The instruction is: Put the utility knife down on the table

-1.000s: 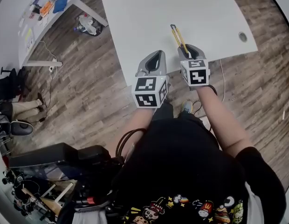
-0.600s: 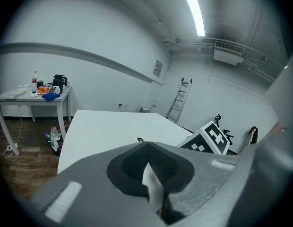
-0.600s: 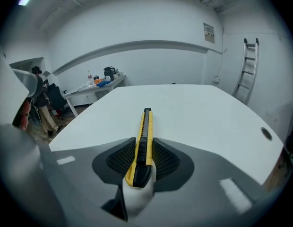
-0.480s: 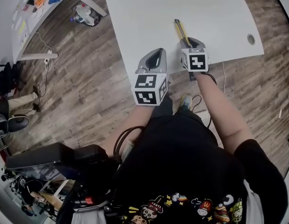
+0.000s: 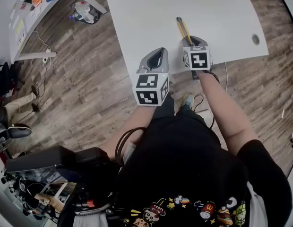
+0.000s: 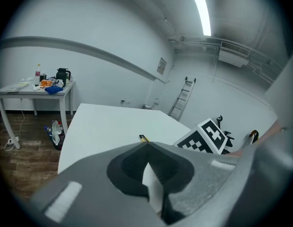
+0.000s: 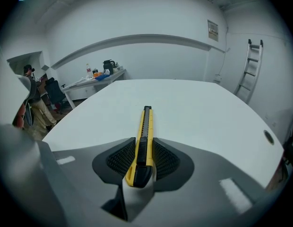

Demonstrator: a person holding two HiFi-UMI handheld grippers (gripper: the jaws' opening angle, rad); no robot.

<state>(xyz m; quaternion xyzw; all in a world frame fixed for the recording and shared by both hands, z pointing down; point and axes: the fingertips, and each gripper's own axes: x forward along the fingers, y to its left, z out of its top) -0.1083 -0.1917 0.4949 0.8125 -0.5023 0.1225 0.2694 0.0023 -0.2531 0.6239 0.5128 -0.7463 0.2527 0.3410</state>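
Observation:
A yellow and black utility knife (image 7: 144,141) is clamped between the ribbed pads of my right gripper (image 7: 142,159) and points forward over the white table (image 7: 193,112). In the head view the knife (image 5: 182,30) sticks out past the right gripper (image 5: 193,45) near the table's near edge. Whether it touches the tabletop cannot be told. My left gripper (image 5: 155,63) hovers at the table's near edge, left of the right one, shut with nothing in it. The left gripper view shows its jaws (image 6: 147,167) closed and the knife's tip (image 6: 143,138) beyond them.
The white table (image 5: 151,13) has a cable hole (image 5: 254,39) at its right. A second table (image 6: 35,86) with a kettle and bottles stands at the far left. A ladder (image 7: 250,67) leans on the wall. A person (image 7: 30,98) stands at the left.
Both grippers moved slightly forward over the table edge with the knife still held. Over the last half second almost nothing shifted.

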